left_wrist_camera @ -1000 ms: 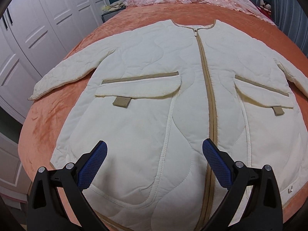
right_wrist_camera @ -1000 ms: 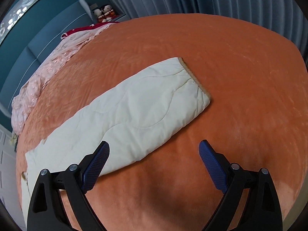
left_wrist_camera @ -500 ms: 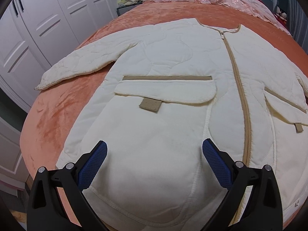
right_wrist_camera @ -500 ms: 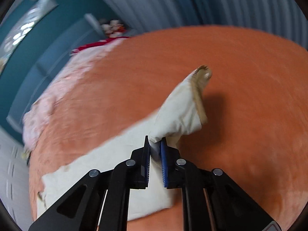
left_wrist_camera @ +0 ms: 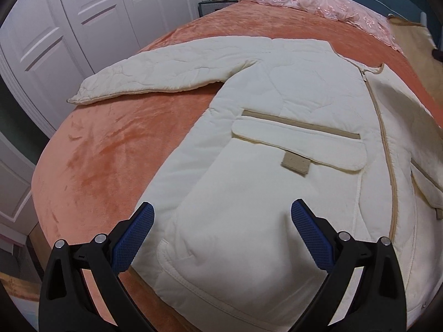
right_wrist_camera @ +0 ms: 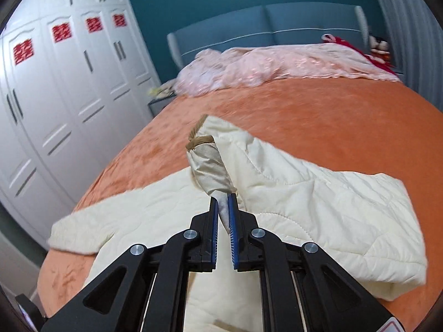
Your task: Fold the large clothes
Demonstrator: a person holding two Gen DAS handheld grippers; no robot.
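Step in hand: sleeve fold. Right claw (right_wrist_camera: 223,197) clamped on sleeve (right_wrist_camera: 210,166) cuff, lifted, frame centre. Left claw (left_wrist_camera: 221,221) wide, hovering over coat (left_wrist_camera: 277,166) hem, lower frame. Coat flat on bed (left_wrist_camera: 110,152). Next, judged: lay sleeve across chest, release.

Orange-covered bed (left_wrist_camera: 110,149) under cream quilted coat (left_wrist_camera: 249,193), pink bedding (right_wrist_camera: 263,66) beyond
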